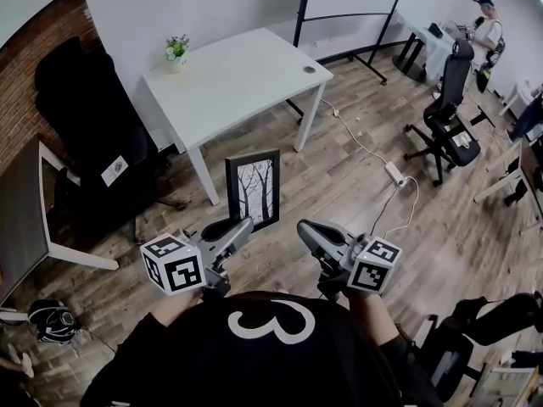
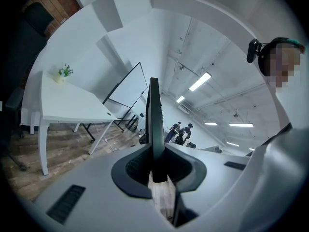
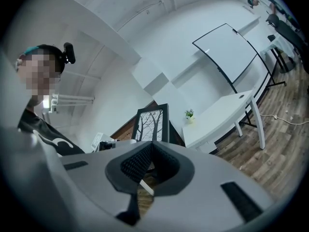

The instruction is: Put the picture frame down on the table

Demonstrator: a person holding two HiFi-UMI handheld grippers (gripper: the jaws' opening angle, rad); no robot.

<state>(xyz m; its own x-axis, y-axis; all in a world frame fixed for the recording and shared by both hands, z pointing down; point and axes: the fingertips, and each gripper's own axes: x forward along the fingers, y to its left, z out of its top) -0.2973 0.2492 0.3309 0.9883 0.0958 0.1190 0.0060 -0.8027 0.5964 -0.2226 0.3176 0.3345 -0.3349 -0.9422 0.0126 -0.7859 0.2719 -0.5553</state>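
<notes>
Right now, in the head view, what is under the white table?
Under the white table, only its legs and a strip of wooden floor show. Its top covers the rest, so anything lying further in cannot be seen.

Between the fingers of the left gripper (image 2: 155,170), the picture frame (image 1: 253,189) shows smooth matt black edging around a pale, paper-like print. That gripper and the right gripper (image 3: 147,166) are matt grey plastic with dark ribbed pads (image 3: 133,163). Beyond the fingers, the table (image 1: 229,75) is smooth white; the floor (image 1: 356,185) is wood-grain plank
</notes>
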